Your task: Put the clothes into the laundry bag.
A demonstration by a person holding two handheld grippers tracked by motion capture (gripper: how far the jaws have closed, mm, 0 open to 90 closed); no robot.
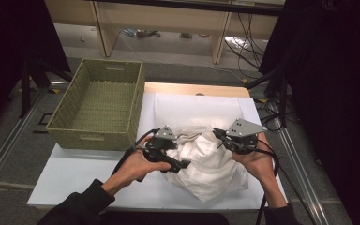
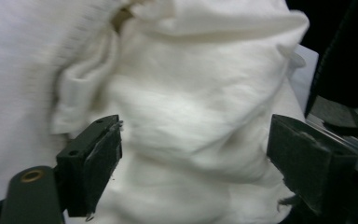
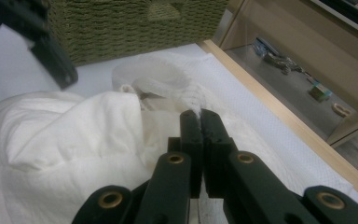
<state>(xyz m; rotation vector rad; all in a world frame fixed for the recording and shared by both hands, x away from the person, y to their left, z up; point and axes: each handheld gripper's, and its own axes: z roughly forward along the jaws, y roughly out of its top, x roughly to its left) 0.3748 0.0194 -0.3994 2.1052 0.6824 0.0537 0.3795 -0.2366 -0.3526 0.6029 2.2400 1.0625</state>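
Midway down a white table (image 1: 75, 180), a crumpled white garment (image 1: 206, 164) is worked between two hand-held grippers, with an empty woven basket (image 1: 98, 101) standing just beside it at the far left. The right gripper (image 3: 200, 116) is seen clenched on a thin fold of the fabric, while the left gripper (image 2: 193, 158) is held wide apart against the bunched cloth. The garment is judged soft, light and limp; it would best be taken at an edge or seam rather than by its loose bulk
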